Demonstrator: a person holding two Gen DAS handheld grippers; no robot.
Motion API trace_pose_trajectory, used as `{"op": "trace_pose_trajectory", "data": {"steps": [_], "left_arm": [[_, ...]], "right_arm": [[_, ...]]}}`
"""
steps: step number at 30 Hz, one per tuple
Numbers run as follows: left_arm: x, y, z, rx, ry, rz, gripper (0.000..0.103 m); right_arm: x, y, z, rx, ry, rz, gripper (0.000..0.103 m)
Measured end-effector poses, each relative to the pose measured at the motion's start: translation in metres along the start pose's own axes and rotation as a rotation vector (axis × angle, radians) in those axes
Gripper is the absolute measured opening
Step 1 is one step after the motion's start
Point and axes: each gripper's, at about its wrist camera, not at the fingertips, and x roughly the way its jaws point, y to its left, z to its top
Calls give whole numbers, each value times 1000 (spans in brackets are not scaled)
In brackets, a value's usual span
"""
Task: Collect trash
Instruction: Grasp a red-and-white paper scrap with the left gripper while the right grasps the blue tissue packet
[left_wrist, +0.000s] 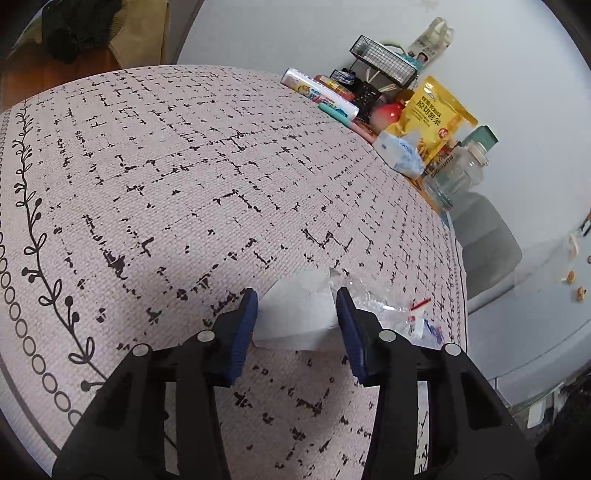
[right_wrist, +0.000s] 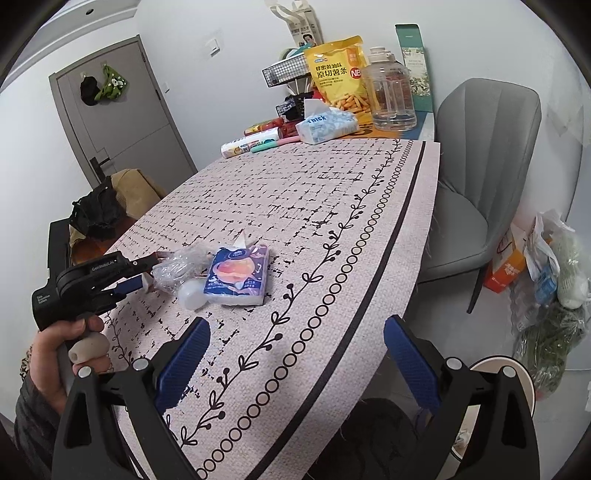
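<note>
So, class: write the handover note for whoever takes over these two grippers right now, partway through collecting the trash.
Left gripper: pads against both edges of the white tissue, which lies on the tablecloth, not yet lifted.
Right gripper: open and empty, over the near table edge.
Trash: a clear plastic wrapper lies right beside the tissue. A small white round item sits between the wrapper and the tissue pack.
Done: nothing visibly collected.
Left: lift the tissue, then probably the wrapper. No bin is clearly in view, so find it first.
</note>
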Motion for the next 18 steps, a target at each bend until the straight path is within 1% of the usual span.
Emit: {"op": "trace_pose_trajectory", "data": {"steps": [1,2,3,5,8,9,14,18], "left_arm": [[-3,-1,0,13,-9,-5,28],[-7,-2,-1,31,-16,-7,21],[-11,-4,-1,46,-20,-5,17],[-17,-4,0,58,-24,-6,12],[-25,0,3,51,-33,2,6],[-29,2,4,47,-36,9,2],[-39,11,4,31,-38,25,2],[-50,19,1,13,-45,27,2]], "right_arm": [[1,1,0,-1,4,4,93],[3,2,0,-4,9,7,93],[6,4,1,-8,13,10,93],[12,9,3,-21,21,19,92],[20,18,6,-39,23,34,91],[24,22,8,-46,24,40,91],[50,40,16,-83,52,58,91],[69,50,17,-108,90,39,90]]}}
